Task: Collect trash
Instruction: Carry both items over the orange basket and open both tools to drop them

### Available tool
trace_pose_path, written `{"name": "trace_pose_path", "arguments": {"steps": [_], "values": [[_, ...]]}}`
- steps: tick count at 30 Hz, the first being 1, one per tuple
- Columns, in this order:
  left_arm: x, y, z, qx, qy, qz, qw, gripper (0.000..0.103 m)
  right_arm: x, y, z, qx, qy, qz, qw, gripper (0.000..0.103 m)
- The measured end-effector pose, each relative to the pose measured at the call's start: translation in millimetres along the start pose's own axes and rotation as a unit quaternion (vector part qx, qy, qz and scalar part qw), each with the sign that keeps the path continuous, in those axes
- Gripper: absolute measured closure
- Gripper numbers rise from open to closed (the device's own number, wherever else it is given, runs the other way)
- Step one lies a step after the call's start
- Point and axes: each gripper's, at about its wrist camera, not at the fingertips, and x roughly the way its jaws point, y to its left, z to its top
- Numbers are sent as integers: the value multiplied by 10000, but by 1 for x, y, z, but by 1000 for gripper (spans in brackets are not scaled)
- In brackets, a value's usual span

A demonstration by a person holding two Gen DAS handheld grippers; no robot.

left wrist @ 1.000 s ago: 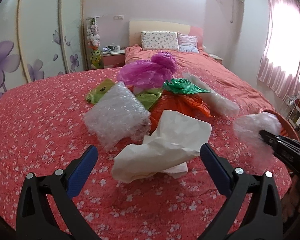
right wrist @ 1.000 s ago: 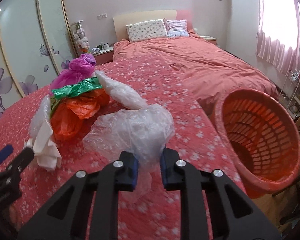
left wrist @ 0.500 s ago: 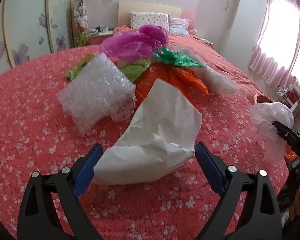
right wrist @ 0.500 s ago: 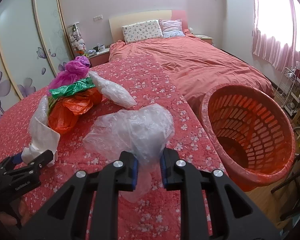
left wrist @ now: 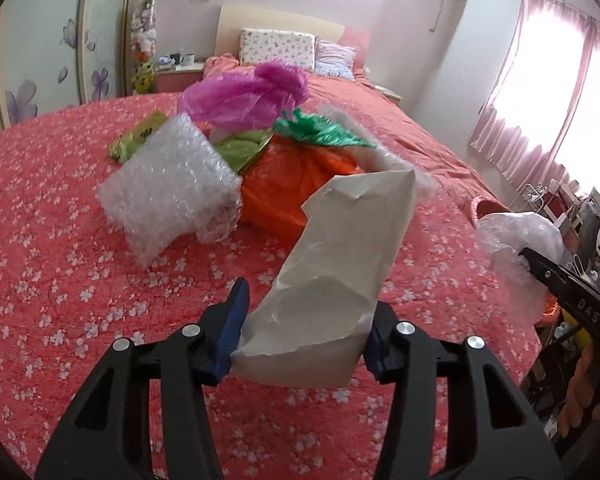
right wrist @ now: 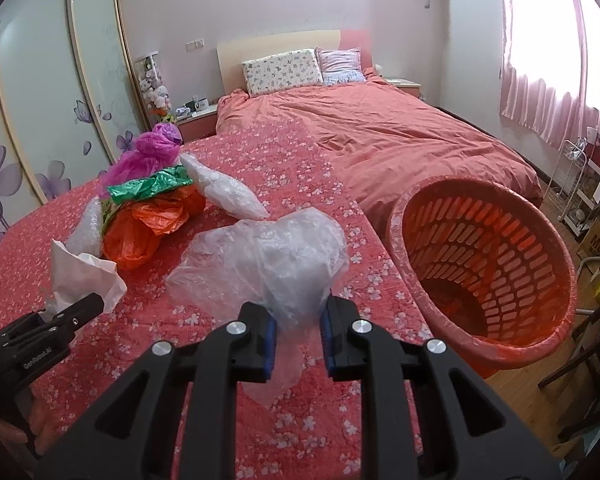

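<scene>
Between the left tongs, whose jaws have just been closing, a crumpled white paper is clamped above the bed. A clear plastic bag is pinched in the closed right tongs at the bed's right edge, beside the orange basket. Bubble wrap and coloured bags are left mid-bed.

A red flowered bedspread carries the litter: an orange bag in the heap's middle, bubble wrap left of it, a yellow-green packet behind the wrap.
</scene>
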Motion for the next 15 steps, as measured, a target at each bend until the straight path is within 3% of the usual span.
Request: {"name": "trace_pose_path", "arguments": {"steps": [7, 15], "values": [[-16, -28, 14, 206, -229, -93, 9995, 52, -20, -13, 4, 99, -229, -78, 9997, 84], [-7, -73, 33, 473, -343, -288, 9979, 52, -40, -52, 5, 351, -457, -449, 9973, 84]]}}
